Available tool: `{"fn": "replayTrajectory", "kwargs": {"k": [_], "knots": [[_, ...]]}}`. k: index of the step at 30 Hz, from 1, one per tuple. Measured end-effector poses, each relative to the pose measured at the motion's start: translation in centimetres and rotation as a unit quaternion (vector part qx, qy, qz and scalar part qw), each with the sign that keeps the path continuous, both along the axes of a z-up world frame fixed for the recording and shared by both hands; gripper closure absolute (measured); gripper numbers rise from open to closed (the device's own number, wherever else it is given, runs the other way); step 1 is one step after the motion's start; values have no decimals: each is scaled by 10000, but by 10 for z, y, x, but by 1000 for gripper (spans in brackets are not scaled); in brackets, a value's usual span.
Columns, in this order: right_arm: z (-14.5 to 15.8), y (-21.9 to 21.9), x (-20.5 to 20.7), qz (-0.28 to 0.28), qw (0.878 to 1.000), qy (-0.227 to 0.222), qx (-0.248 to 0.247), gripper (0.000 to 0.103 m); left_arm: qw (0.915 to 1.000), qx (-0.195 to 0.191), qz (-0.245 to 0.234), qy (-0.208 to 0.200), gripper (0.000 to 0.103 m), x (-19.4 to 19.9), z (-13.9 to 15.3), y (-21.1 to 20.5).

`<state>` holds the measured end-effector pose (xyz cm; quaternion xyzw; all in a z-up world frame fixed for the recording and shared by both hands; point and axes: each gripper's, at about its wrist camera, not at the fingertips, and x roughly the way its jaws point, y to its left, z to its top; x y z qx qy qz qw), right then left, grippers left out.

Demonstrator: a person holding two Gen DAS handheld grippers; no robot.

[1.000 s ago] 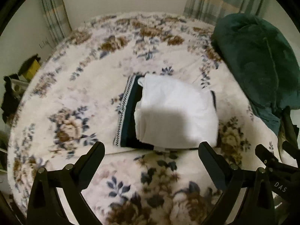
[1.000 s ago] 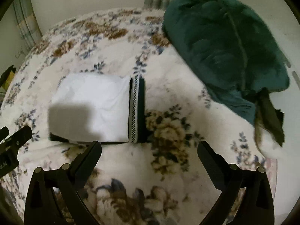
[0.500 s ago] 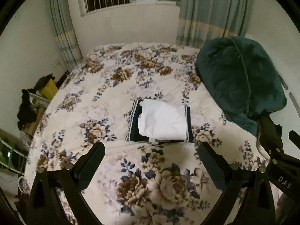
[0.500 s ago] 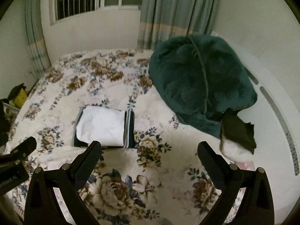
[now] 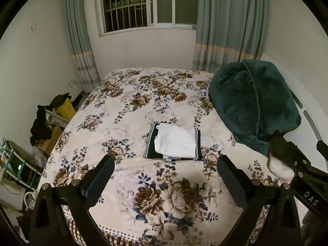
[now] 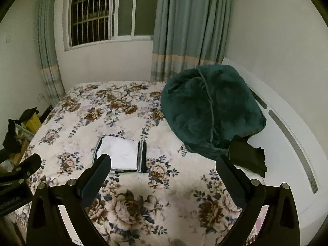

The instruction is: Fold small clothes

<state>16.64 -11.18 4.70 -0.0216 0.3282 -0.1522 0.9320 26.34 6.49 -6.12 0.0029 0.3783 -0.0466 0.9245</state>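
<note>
A folded white garment (image 5: 175, 142) lies on top of a folded dark garment with patterned trim (image 5: 150, 143) in the middle of the floral bed (image 5: 127, 106). The stack also shows in the right wrist view, with the white garment (image 6: 121, 153) above the dark one (image 6: 142, 156). My left gripper (image 5: 165, 173) is open and empty, held high and well back from the stack. My right gripper (image 6: 163, 173) is open and empty, also raised and back. The right gripper's body shows at the right edge of the left wrist view (image 5: 303, 176).
A bulky dark green blanket (image 5: 254, 102) is heaped at the right of the bed, with a dark cloth (image 6: 248, 155) beside it. A white headboard (image 6: 287, 135) runs along the right. Clutter and a yellow box (image 5: 63, 108) stand left of the bed. A window and curtains (image 5: 227, 22) are behind.
Both grippers have pulled up and back from the folded stack, so the whole bed and room now show. The stack lies where it was.
</note>
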Motion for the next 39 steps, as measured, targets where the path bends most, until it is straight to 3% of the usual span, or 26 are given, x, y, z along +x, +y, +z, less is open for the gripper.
{"fn": "replayTrajectory", "kwargs": {"k": [15, 39], "knots": [[34, -1, -41, 248, 9994, -244, 55, 0, 9998, -10, 117, -135, 1, -35, 19, -3], [39, 7, -48, 461, 9986, -223, 96, 0, 9989, 123, 343, -295, 0, -58, 35, 1]]}}
